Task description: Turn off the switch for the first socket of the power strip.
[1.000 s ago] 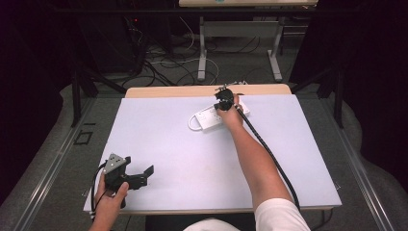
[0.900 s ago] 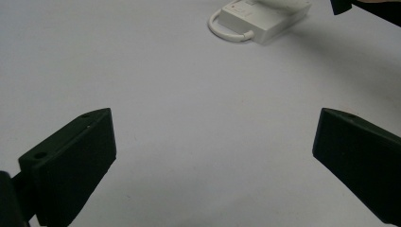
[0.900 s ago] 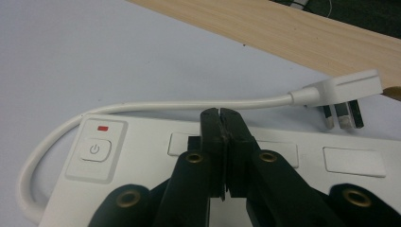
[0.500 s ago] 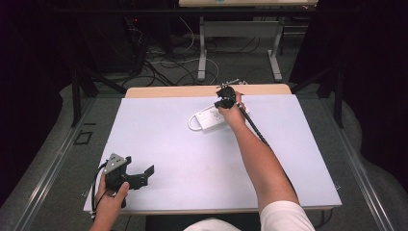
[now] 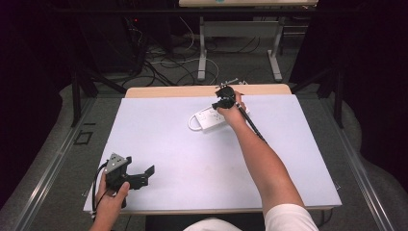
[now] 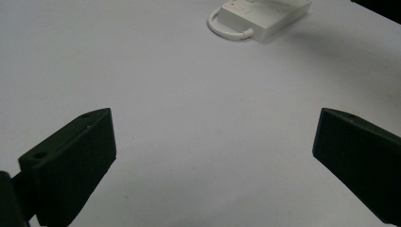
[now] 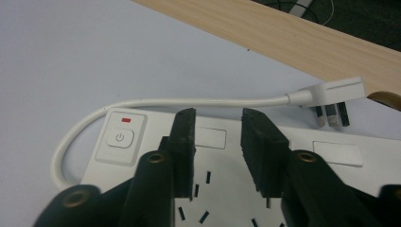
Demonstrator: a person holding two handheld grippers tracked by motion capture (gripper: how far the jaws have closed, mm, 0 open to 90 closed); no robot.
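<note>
One white plastic power strip (image 5: 212, 119), flat and rectangular w/ rounded corners, is lying on the matte pale-lilac table top (image 5: 192, 159), toward its far edge, a bit right of centre. The strip is carrying one square power button (image 7: 119, 138) w/ a small red mark above it, several dark socket slots and 2 blank rectangular labels. One smooth white round cable (image 7: 156, 103) is looping out of the strip's button end and running along its far side to one white angled plug (image 7: 331, 97) w/ 3 flat pins, lying beside the strip near the light wood strip (image 7: 293, 33) at the table's far edge.

Two black hard-plastic grippers are showing. The right gripper (image 7: 217, 142) is hovering right over the strip, jaws slightly parted w/ a narrow gap, nothing between them; can't tell if the tips are touching the strip's face. The left gripper (image 6: 213, 161) is sitting well apart from the strip, near the table's near left corner, held by the left hand (image 5: 109, 202); jaws spread wide, released, blocky w/ flat inner faces, gripping nothing. One grey three-cornered plate (image 5: 115, 162) is sitting on top of it.
</note>
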